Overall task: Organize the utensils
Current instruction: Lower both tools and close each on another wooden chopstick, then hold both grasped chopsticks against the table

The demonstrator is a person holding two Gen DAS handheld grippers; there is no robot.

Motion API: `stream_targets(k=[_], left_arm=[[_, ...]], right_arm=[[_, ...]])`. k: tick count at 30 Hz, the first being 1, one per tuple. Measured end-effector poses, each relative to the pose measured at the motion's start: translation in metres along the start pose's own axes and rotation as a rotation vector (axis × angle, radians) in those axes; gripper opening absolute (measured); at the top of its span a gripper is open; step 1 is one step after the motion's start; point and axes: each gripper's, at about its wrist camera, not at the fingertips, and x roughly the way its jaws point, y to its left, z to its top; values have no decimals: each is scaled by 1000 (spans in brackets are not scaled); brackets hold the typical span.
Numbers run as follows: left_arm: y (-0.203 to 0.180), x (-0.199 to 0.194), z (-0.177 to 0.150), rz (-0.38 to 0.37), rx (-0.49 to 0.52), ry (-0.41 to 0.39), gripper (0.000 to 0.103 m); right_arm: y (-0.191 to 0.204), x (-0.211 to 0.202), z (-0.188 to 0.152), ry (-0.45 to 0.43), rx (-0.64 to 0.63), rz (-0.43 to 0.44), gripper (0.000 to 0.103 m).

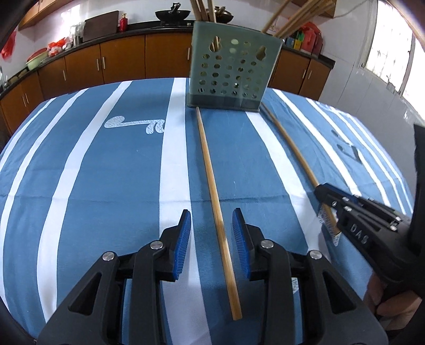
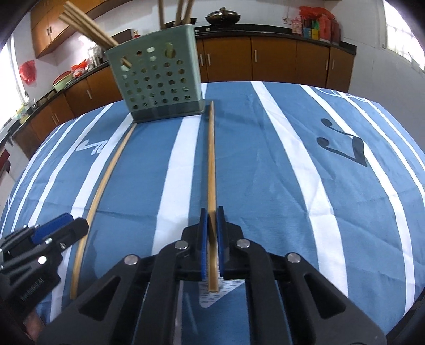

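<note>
Step in hand: pickup. Right tool (image 2: pixel 211 212) gripped one chopstick (image 2: pixel 211 159); left tool (image 1: pixel 211 215) open astride the other chopstick (image 1: pixel 212 169) (ungrasped). Next: close, lift both into the holder (image 2: pixel 156 87) at the worktop's far edge.

Two bamboo chopsticks (image 1: pixel 215 196) (image 2: pixel 211 169) flat on cloth, tips touching perforated green holder (image 1: pixel 233 71)

A blue tablecloth (image 1: pixel 119 172) with white stripes covers the desk, printed with a white music note (image 1: pixel 135 124) and a dark one (image 2: pixel 342 144). Behind stand brown cabinets (image 2: pixel 273 58), a black wok (image 1: pixel 172 14), a red bottle (image 1: pixel 123 22).
</note>
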Motion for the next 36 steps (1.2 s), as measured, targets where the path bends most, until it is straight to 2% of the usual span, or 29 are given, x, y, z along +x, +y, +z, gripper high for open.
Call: stream_targets(k=[5, 7, 13, 16, 19, 25, 36], left_arm=[[-5, 5, -1, 66, 24, -2, 11], [-1, 4, 0, 69, 6, -1, 7], [28, 1, 4, 101, -59, 13, 7], [49, 4, 14, 132, -92, 27, 7], [61, 12, 26, 127, -99, 44, 7], [65, 28, 46, 142, -68, 39, 7], [68, 32, 49, 147, -70, -5, 8]], right_arm=[[-4, 0, 2, 10, 17, 2, 8], [-5, 1, 3, 14, 22, 0, 8], [-17, 2, 7, 32, 53, -3, 8], [-21, 6, 12, 39, 56, -14, 8], [-25, 11, 20, 48, 61, -25, 8], [-27, 23, 34, 45, 30, -51, 8], [-29, 32, 43, 24, 0, -56, 8]])
